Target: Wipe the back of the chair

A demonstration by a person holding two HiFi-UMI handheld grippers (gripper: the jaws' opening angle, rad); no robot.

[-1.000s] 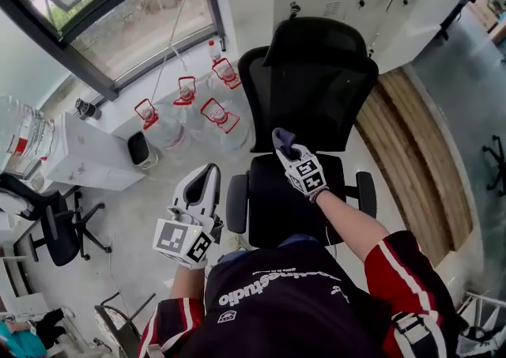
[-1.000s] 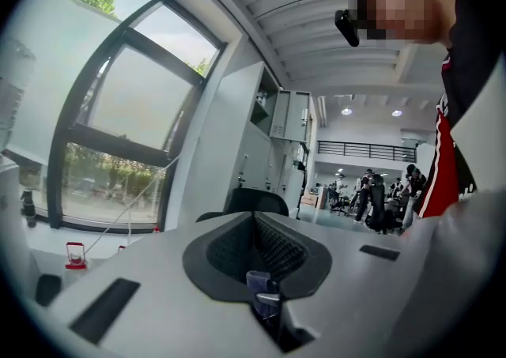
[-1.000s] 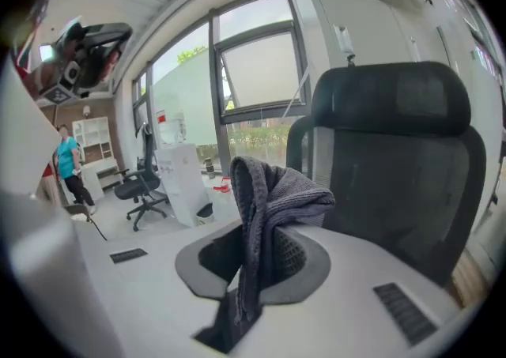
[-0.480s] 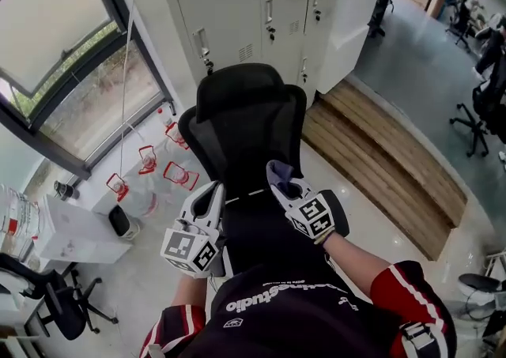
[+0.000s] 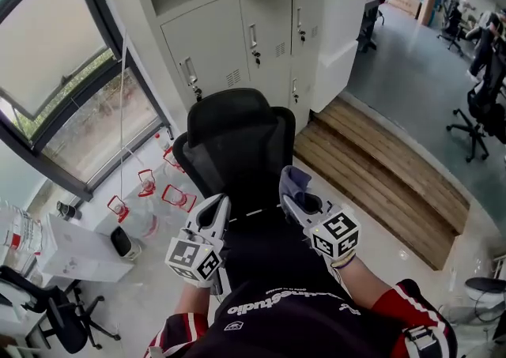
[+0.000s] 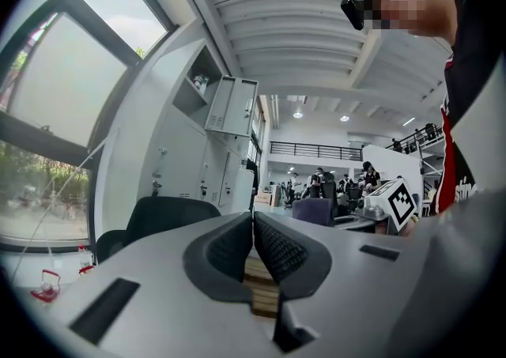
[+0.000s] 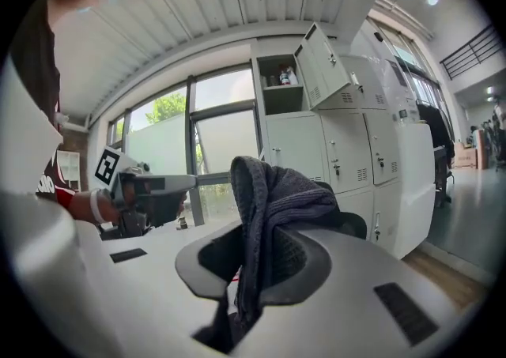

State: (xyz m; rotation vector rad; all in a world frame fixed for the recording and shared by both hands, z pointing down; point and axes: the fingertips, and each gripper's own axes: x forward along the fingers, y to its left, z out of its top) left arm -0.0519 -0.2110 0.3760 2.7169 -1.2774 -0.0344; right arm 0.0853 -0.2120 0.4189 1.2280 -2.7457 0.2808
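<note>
**Right gripper point(image 7: 265, 254) grips a cloth point(image 7: 273, 206)**

Its jaws are clamped tight on the dark grey cloth, which sticks up above them and flops over. The left gripper point(image 6: 253, 242) is squeezed closed with nothing in it. Both are low in front of the black chair point(image 5: 237, 143). The cloth is near the right edge of the chair's back

I see a black chair point(image 5: 237, 143) with a mesh back. The cloth point(image 5: 294, 179) in my right tool point(image 5: 296, 197) is dark grey. Both tools, left point(image 5: 219, 206) included, are pale grey with black-and-white marker squares. Behind the chair are white lockers point(image 5: 237, 40), and to its right brown wooden boards point(image 5: 379, 167).
</note>
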